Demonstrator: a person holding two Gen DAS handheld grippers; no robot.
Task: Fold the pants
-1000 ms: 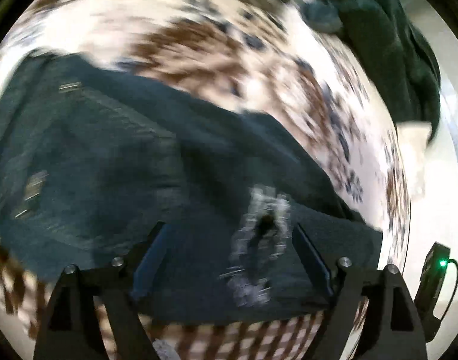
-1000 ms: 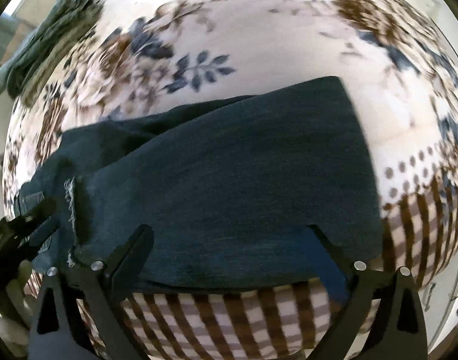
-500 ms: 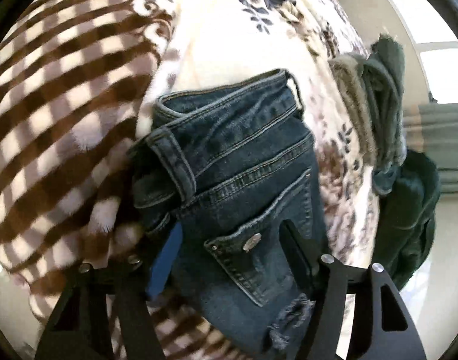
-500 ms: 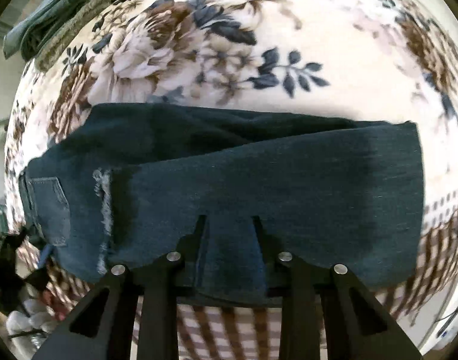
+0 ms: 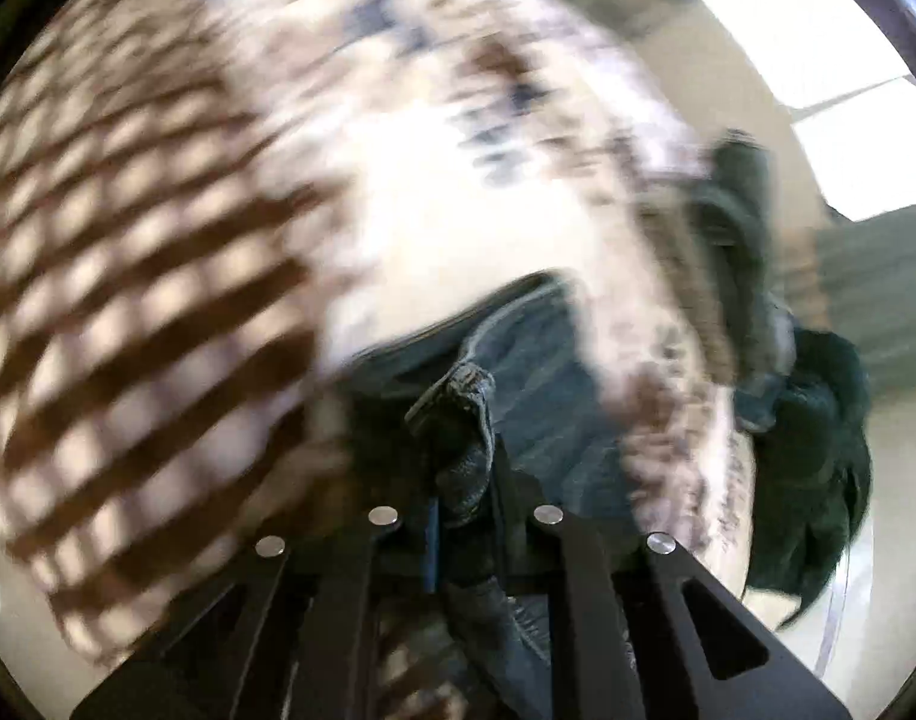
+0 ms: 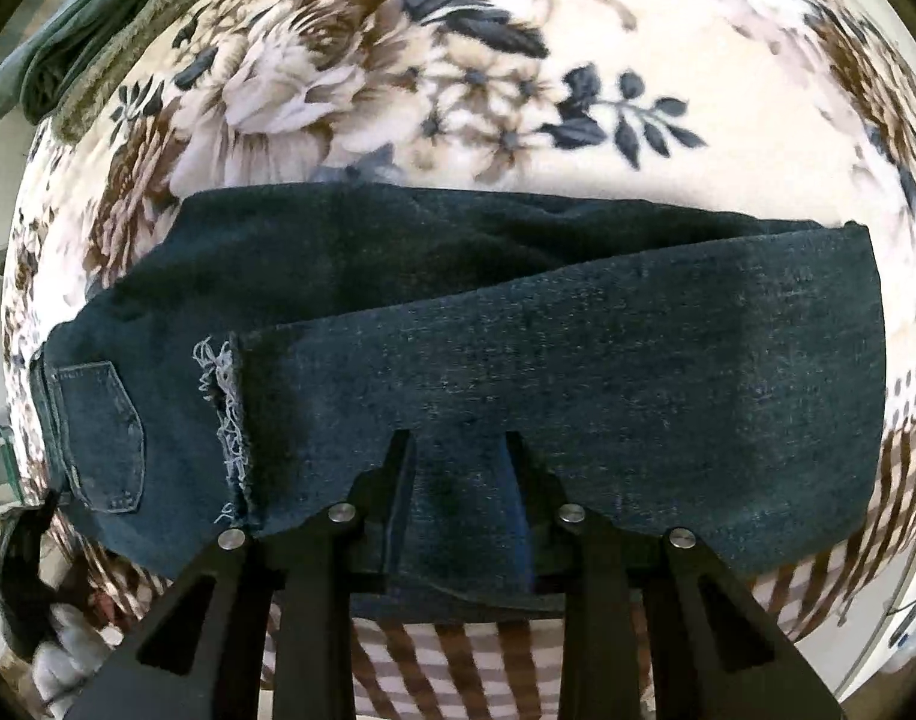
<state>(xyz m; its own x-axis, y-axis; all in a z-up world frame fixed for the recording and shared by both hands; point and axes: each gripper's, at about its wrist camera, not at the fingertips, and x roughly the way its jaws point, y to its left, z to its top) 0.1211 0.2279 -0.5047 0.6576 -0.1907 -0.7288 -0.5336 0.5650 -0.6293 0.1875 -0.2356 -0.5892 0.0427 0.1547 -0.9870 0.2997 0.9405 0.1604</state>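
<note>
Left wrist view: heavily motion-blurred. The left tool (image 5: 463,456) is gripping a bunched ridge of the jeans (image 5: 529,372); its two fingers are standing close together with the stitched denim edge squeezed between them and rising past the tips toward 12 o'clock. The rest of the denim is trailing toward 1 o'clock, lying over the blanket (image 5: 398,222). The blanket is showing a brown checked border from 8 to 10 o'clock and a floral field toward 12 o'clock. A dark green garment (image 5: 817,456) is hanging at 3 o'clock off the blanket's edge.

Right wrist view: sharp. The jeans (image 6: 577,360) are lying flat across the blanket (image 6: 577,30), folded lengthwise, spanning from 9 to 3 o'clock. A back pocket (image 6: 101,438) is sitting at 9 o'clock; a frayed tear (image 6: 227,414) is lying just beside it toward centre. The right tool (image 6: 460,444) is pinching the near edge of the denim at 6 o'clock: fingers narrowed, a strip of cloth passing between them. Folded green cloth (image 6: 80,42) is resting at 10 o'clock, at the blanket's far edge. At 8 o'clock, part of the other tool is showing beside the waistband end, too blurred to read detail.
</note>
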